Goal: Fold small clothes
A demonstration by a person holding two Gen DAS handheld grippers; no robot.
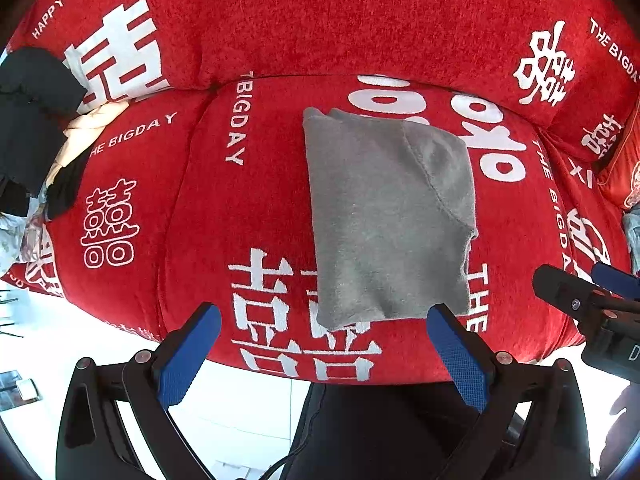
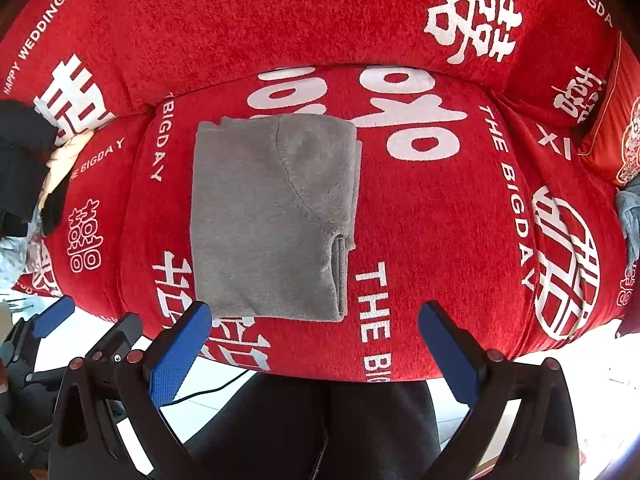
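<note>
A grey knit garment (image 1: 384, 216) lies folded into a neat rectangle on the red sofa seat (image 1: 248, 216). In the right wrist view the grey garment (image 2: 272, 216) sits left of centre, its layered edges showing at the lower right corner. My left gripper (image 1: 324, 316) hovers open just in front of the garment's near edge, nothing between its blue pads. My right gripper (image 2: 316, 312) is open too, its left fingertip (image 2: 198, 314) close to the garment's near left corner. The right gripper (image 1: 580, 280) also shows at the right edge of the left wrist view.
The red sofa cover (image 2: 440, 208) carries white lettering and characters. A pile of black and cream clothes (image 1: 44, 128) lies at the left end of the sofa. A red cushion (image 2: 616, 140) and bluish-grey cloth (image 2: 630, 216) sit at the right. A person's dark trousers (image 2: 320, 432) fill the bottom.
</note>
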